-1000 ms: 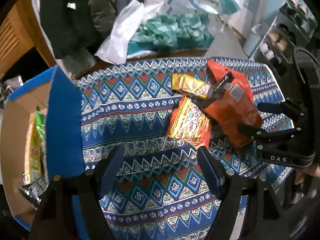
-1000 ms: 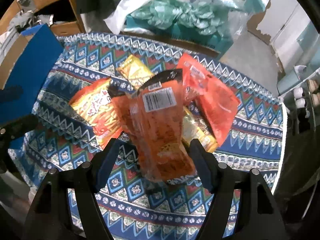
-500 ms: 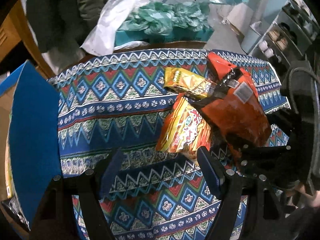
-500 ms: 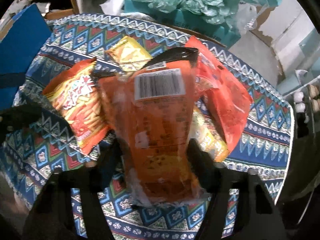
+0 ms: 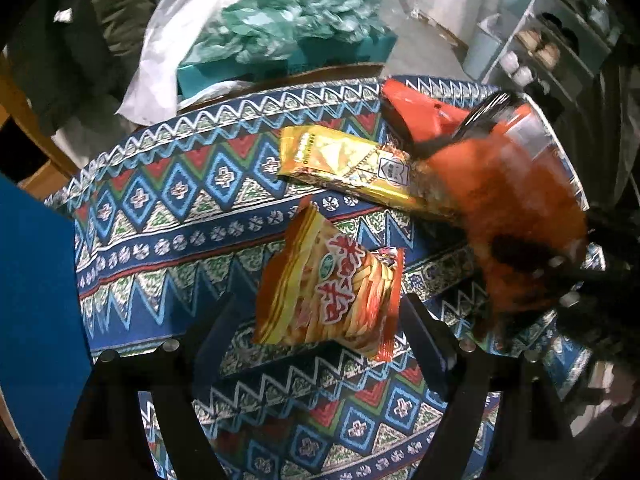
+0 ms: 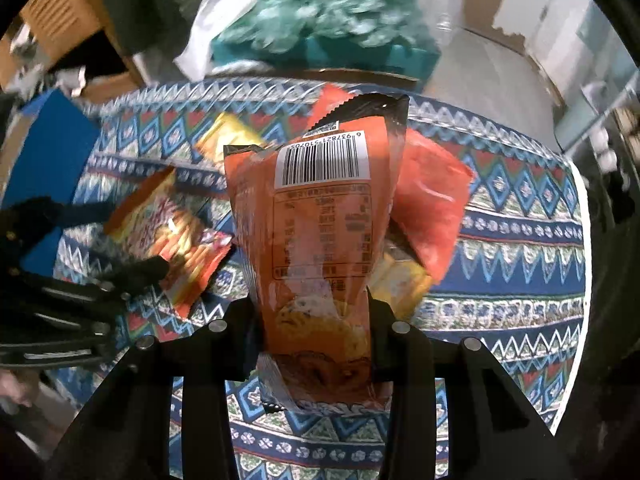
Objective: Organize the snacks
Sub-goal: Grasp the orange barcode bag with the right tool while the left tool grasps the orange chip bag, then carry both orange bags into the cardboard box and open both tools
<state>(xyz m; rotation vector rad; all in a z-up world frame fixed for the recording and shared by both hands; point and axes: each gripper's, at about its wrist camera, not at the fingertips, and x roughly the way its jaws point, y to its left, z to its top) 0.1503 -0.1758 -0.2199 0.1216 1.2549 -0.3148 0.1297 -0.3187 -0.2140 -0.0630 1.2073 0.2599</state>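
The glossy orange barcoded snack bag (image 6: 320, 240) is clamped by the closing right gripper (image 6: 316, 320); the left gripper (image 5: 320, 316) is spread. The low pinch risks slippage.

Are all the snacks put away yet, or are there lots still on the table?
Not yet. The right gripper, whose jaws have just been closing, pinches the orange barcode bag. The left gripper is open around the noodle-snack bag. The gold packet and red bag remain on the tablecloth.
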